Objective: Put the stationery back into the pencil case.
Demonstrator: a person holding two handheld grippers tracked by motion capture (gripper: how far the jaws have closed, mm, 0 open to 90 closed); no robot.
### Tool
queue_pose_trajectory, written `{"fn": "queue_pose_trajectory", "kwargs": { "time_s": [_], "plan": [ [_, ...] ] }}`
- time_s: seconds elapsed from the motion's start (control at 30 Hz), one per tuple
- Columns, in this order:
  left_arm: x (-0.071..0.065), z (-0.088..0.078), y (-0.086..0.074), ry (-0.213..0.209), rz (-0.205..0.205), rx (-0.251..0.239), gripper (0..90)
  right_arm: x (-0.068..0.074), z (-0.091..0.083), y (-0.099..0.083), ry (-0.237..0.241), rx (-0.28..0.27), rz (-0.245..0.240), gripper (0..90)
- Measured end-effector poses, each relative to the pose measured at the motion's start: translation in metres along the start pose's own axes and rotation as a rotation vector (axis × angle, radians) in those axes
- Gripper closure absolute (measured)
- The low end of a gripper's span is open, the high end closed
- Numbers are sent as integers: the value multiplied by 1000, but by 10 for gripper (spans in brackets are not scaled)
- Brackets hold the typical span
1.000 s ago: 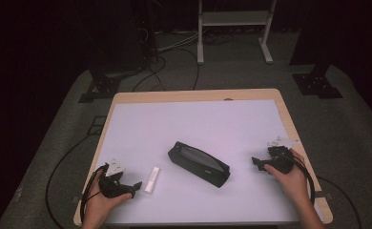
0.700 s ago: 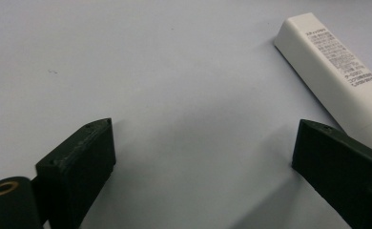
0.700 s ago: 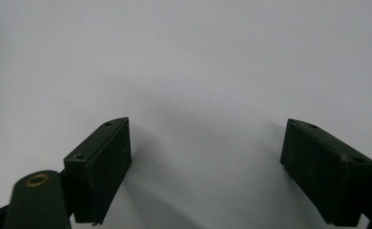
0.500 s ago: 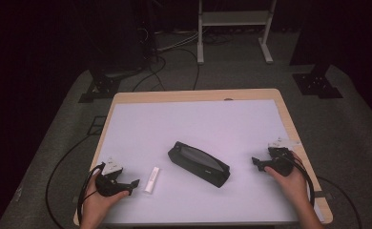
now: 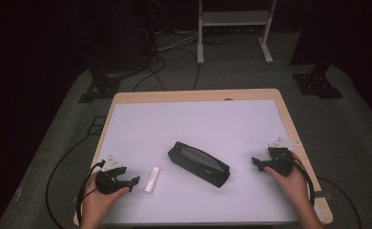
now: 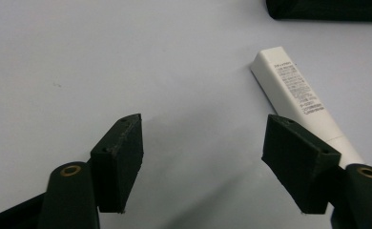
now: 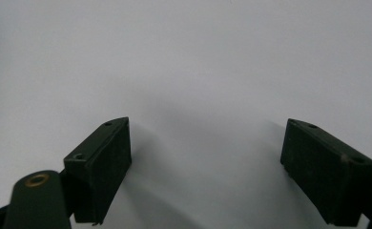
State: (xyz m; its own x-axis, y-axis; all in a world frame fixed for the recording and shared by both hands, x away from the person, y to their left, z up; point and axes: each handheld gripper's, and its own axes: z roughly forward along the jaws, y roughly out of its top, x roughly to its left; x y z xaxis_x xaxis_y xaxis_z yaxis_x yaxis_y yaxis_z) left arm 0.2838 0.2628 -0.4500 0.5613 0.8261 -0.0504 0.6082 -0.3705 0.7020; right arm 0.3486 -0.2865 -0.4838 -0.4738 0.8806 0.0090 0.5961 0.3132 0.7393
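Your left hand-held gripper (image 5: 135,181) sits low over the surface (image 5: 198,119) w/ the white tube (image 5: 152,180) just off its right jaw. In the left gripper view the tube (image 6: 298,102) runs away from you past that right jaw, not between the two, and nothing's pinched yet. Jaws have just been closing and now stand about halfway, w/ only bare surface in the gap, so shift over a bit before you squeeze or you'll clamp air.

Handling guess: the tube looks light and slim, smooth plastic, prob a bit squishy in the body, so it could skate away on that slick top if one jaw nudges it first. I'd grab across the narrow width around mid-body, where the printed label is, both pads landing together. The end closest to the hand-held gripper steps down to a narrower bit, maybe a cap, can't tell; it's less to hold anyway.

Right hand-held gripper (image 5: 257,163) hangs out on the far side of the black zip pouch (image 5: 199,163), jaws wide apart and holding nothing. The pouch lies beyond the tube from your left hand (image 5: 97,200), near but not touching.
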Motion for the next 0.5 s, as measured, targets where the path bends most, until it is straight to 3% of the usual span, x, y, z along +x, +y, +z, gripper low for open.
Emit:
{"fn": "queue_pose_trajectory", "kwargs": {
  "time_s": [0.5],
  "plan": [
    [-14,-2,16,-8,-46,36,398,0,0,0,0,1,0,163]
  ]
}}
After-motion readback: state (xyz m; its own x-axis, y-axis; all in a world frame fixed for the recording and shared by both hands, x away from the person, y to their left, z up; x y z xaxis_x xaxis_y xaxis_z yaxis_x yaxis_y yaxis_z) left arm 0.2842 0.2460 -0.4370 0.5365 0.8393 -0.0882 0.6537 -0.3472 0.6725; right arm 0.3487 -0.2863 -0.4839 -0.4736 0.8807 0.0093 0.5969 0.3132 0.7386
